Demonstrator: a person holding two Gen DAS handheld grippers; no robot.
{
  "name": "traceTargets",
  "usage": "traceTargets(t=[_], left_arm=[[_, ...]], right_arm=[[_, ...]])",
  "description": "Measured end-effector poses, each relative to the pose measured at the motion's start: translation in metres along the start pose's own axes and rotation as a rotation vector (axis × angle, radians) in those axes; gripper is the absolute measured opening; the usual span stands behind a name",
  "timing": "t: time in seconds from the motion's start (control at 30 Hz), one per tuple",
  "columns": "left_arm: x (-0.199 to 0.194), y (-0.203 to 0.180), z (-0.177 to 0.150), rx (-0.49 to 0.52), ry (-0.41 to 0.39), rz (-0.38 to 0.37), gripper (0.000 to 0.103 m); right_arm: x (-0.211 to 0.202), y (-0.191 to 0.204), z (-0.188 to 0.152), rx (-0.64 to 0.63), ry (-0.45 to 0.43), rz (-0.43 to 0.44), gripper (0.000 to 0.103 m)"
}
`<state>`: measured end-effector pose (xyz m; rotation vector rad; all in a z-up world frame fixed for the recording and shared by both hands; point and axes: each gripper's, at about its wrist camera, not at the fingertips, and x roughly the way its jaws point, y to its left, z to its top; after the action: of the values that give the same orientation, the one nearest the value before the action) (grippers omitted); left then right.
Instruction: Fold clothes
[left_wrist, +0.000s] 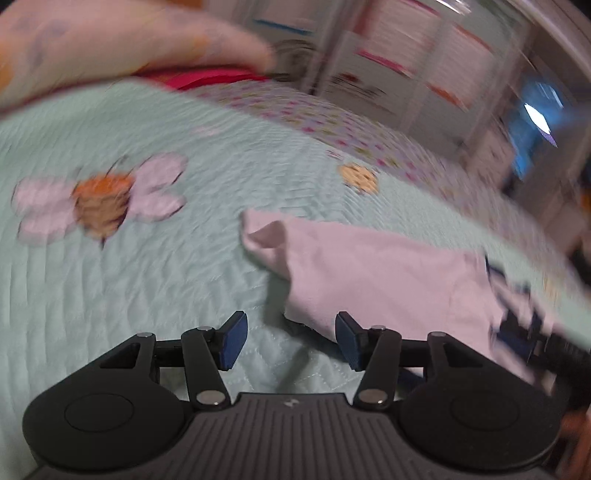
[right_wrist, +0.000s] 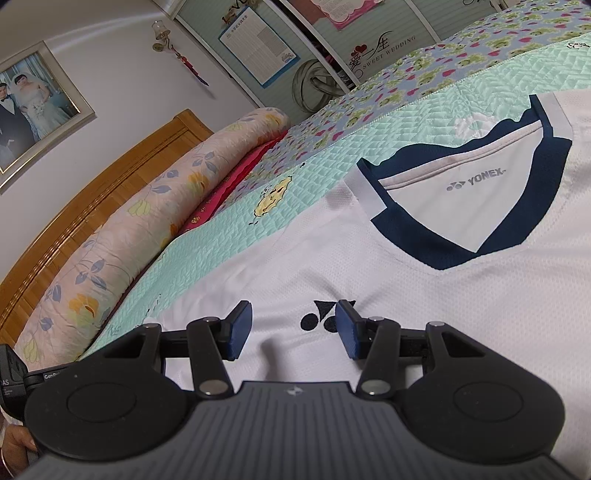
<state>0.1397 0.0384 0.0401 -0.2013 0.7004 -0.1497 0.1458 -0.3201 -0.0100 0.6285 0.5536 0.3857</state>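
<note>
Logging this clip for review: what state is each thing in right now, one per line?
Left tool: open, nothing between its fingers, over bare quilt.
Right tool: open, over the shirt's chest.
White shirt: front up, collar flat; a sleeve rumpled.
Quilt: spread on the bed.
Rolled blanket: against the headboard.

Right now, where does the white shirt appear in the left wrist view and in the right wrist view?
Left wrist view: the white shirt lies right of centre, blurred, one corner pointing toward the middle of the picture.
Right wrist view: the white shirt fills the centre and right, navy collar at upper right.
Shared landmark: the mint quilted bedspread under the shirt.
</note>
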Motion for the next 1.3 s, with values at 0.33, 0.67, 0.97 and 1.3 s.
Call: traceTargets(t=[0.33, 0.67, 0.97, 1.3], left_arm=[[0.026, -0.012, -0.005, 0.588, 0.02, -0.057, 0.055], [0.02, -0.03, 0.01, 0.744, 0.093, -0.128, 0.003], [-0.019, 0.013, 0.051, 0.297, 0.091, -0.189, 0.007], [-0.003, 0.035, 0.03, 0.045, 0.146, -0.096, 0.014]], right_arm=[[0.0, -0.001, 0.0, 0.003, -0.001, 0.002, 0.051], [0.0, 0.0, 0.0, 0.002, -0.001, 0.002, 0.051], [0.0, 0.0, 0.0, 0.006, -0.002, 0.006, 0.051], [0.002, 0.007, 0.004, -0.015, 0.02, -0.025, 0.051]])
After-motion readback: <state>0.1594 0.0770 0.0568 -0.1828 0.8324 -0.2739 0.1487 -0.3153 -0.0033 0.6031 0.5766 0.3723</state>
